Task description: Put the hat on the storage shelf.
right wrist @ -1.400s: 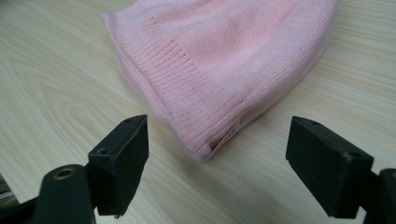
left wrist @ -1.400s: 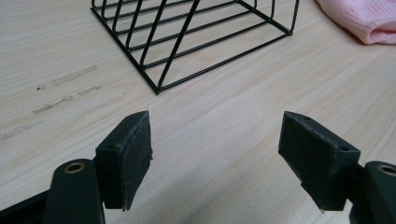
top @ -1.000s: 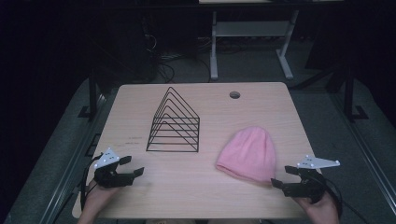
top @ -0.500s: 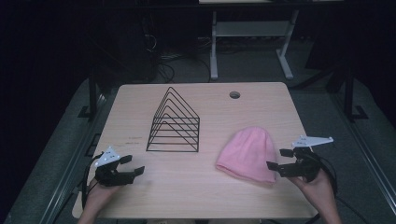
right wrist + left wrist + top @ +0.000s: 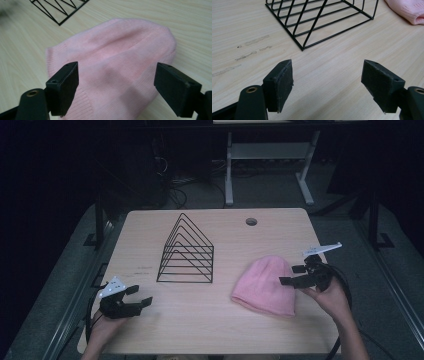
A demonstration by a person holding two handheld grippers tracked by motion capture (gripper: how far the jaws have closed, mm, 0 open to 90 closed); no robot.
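- High view: table (image 5: 215,330), pale wood, round hole (image 5: 251,222) near the far edge
- High view: wire rack (image 5: 186,251), black, triangular, standing left of centre on the table
- High view: hat (image 5: 265,285), pink knit, lying flat on the table right of the rack and apart from it, crown toward the far side, cuff toward the near edge
- High view: right gripper (image 5: 292,275), held in a hand (image 5: 330,295) at the hat's right edge, jaws spread and reaching in over the knit
- High view: left gripper (image 5: 139,296), at the near left of the table, well apart from the hat, jaws spread, nothing between them
- Left gripper view: left gripper (image 5: 327,82), jaws wide apart over bare table; rack (image 5: 322,20) just ahead; a corner of the hat (image 5: 409,10) at upper right
- Right gripper view: right gripper (image 5: 116,87), jaws spread wide above the hat (image 5: 112,57), one on each side of it, not pinching; whether they touch the knit cannot be told; corner of the rack (image 5: 60,10) at upper left
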